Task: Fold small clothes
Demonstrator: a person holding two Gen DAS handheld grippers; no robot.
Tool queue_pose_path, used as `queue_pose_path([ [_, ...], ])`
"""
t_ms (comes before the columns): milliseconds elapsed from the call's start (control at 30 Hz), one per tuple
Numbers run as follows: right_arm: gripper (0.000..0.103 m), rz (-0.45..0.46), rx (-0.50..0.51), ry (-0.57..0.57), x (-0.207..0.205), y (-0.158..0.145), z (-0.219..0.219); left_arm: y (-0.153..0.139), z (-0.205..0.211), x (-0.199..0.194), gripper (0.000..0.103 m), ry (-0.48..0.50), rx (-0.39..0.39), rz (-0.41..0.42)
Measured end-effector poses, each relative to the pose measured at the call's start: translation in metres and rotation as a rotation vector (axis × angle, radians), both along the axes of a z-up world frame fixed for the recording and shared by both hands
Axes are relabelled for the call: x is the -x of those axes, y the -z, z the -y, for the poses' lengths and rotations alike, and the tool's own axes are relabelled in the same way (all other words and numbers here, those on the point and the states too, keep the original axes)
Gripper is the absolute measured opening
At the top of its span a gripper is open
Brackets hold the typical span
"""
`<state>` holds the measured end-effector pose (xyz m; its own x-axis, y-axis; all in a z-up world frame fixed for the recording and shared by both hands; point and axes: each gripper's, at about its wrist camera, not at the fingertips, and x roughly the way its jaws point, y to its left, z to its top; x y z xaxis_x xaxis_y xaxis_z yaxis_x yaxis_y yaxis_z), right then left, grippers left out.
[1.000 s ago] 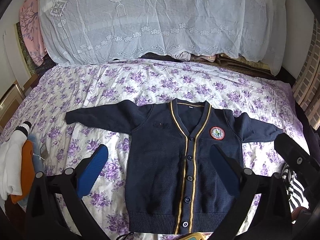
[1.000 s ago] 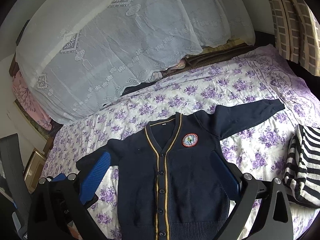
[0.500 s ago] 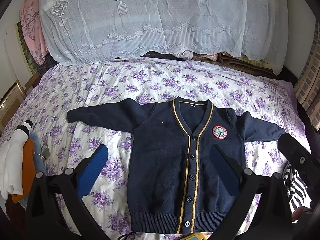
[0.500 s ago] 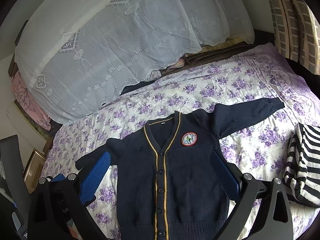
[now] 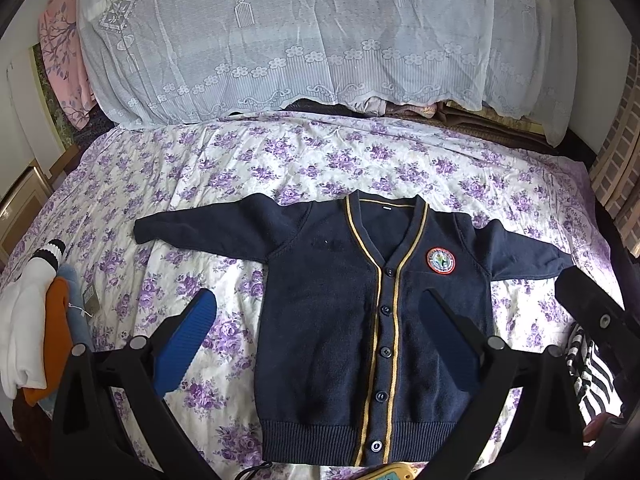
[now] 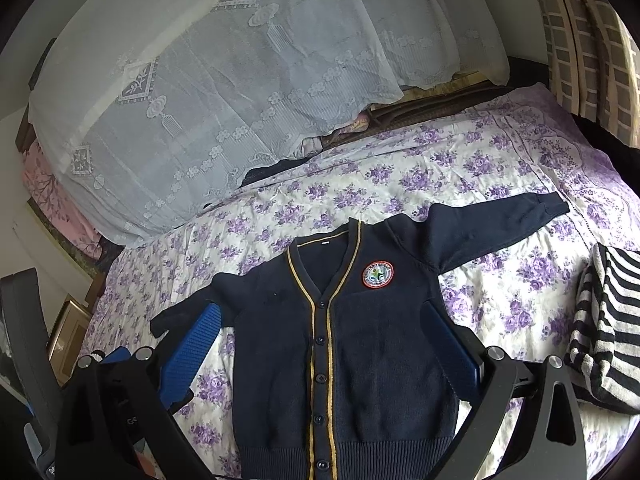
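Nearest: left gripper point(image 5: 320, 344) and right gripper point(image 6: 332, 356) both spread wide, gripping nothing, hovering above the hem. Just beyond: navy cardigan point(image 5: 372, 304) flat on the floral bedsheet point(image 5: 280, 160), buttoned, both sleeves stretched out; no fold begun, all folding left. Round chest badge point(image 5: 440, 260) with lettering too small to read. At the sides: striped garment point(image 6: 604, 320), white and orange pile point(image 5: 28, 336). Farthest: lace cover point(image 5: 320, 32).

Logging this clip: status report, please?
Left gripper open, empty. Right gripper open, empty. Navy cardigan flat, buttoned, sleeves spread, unfolded. Nothing on it.
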<state>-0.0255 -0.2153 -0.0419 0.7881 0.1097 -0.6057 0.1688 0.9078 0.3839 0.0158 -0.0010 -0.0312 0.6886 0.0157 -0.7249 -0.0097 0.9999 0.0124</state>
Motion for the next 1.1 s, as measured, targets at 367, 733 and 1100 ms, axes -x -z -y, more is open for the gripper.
queue_pose_path([
  [367, 0.100, -0.006, -0.002, -0.003, 0.0001, 0.0009, 0.0001, 0.0058, -0.0013, 0.0025, 0.099, -0.006, 0.000, -0.005],
  [733, 0.100, -0.007, -0.001, -0.005, -0.0007, 0.0024, -0.0007, 0.0064, -0.0006, 0.0032, 0.099, -0.001, -0.006, -0.012],
  [1100, 0.100, -0.021, -0.002, -0.013, -0.0021, 0.0078, -0.0006, 0.0072, 0.0006, 0.0044, 0.099, -0.003, -0.005, -0.016],
])
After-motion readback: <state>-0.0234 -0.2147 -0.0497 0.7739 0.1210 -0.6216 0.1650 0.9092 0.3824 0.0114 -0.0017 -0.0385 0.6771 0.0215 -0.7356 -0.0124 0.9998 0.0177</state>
